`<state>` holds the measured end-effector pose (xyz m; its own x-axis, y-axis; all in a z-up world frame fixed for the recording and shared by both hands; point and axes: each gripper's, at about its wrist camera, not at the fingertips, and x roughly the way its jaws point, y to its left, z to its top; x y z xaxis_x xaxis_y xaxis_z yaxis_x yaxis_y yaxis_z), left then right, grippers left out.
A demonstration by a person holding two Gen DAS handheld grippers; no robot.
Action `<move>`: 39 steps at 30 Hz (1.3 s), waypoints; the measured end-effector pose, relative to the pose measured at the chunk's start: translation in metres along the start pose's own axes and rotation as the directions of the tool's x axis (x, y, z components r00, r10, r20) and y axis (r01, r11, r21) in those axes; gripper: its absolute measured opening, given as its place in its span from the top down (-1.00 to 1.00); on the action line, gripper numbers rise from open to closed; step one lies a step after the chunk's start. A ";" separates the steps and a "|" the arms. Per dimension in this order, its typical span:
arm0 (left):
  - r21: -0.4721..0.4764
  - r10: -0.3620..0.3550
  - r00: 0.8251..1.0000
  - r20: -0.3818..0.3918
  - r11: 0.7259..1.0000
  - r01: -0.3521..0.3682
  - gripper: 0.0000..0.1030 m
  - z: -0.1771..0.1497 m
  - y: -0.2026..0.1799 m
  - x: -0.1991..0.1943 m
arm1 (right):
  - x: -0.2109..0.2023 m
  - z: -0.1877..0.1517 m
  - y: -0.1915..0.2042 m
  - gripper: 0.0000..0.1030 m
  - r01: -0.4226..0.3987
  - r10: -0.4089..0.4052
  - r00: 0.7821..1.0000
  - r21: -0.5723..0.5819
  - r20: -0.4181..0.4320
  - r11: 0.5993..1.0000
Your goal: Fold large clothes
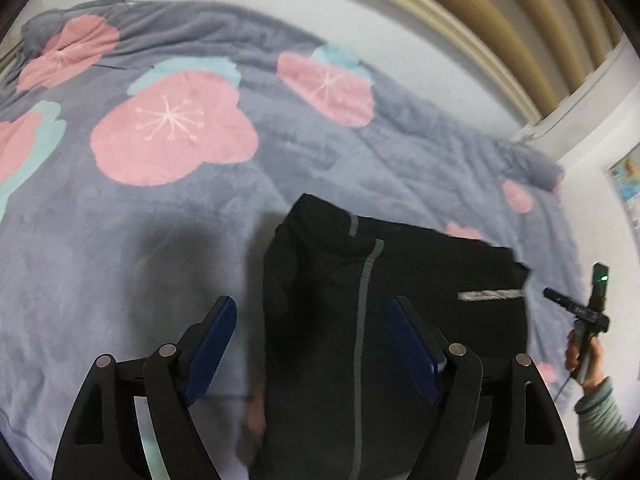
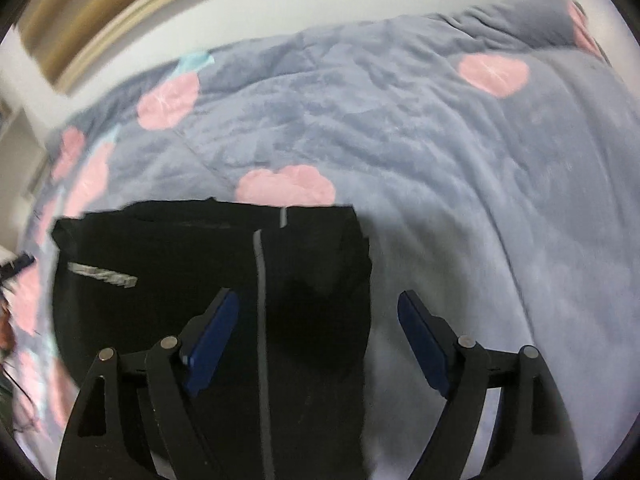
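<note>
A black garment (image 1: 400, 300) with a grey zip line and a small white logo lies folded into a compact block on the bed. It also shows in the right wrist view (image 2: 180, 280). My left gripper (image 1: 312, 308) is open and empty, held above the garment's left edge. My right gripper (image 2: 320, 304) is open and empty, held above the garment's right edge. The right gripper and the hand that holds it show at the far right of the left wrist view (image 1: 588, 312).
The bed is covered by a grey plush blanket (image 1: 160, 240) with pink flower patches, also in the right wrist view (image 2: 480, 200). A white wall and beige curtains (image 1: 520, 20) stand behind the bed. A poster (image 1: 628, 176) hangs on the right wall.
</note>
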<state>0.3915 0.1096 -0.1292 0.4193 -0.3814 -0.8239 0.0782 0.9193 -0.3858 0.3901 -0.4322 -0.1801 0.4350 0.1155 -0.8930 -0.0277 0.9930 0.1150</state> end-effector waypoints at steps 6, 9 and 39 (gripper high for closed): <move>0.003 -0.010 0.998 -0.058 1.000 0.010 -0.55 0.023 0.018 0.055 | 0.033 0.015 -0.012 -0.64 -0.004 0.004 1.000 -0.039 -0.001 0.999; -0.028 -0.128 0.984 -0.124 0.992 0.125 -0.55 0.029 0.028 0.079 | 0.050 0.023 -0.018 -0.64 -0.041 0.040 0.999 -0.044 -0.016 0.998; -0.049 0.188 0.975 -0.116 0.980 -0.194 0.64 0.057 0.007 0.165 | 0.142 0.069 0.005 0.78 0.082 -0.084 0.990 -0.025 -0.109 0.996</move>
<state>0.5130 0.0588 -0.2440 0.3184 -0.2109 -0.9242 -0.0490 0.9700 -0.2382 0.5138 -0.4125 -0.2759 0.3348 0.0336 -0.9417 -0.0148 0.9994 0.0304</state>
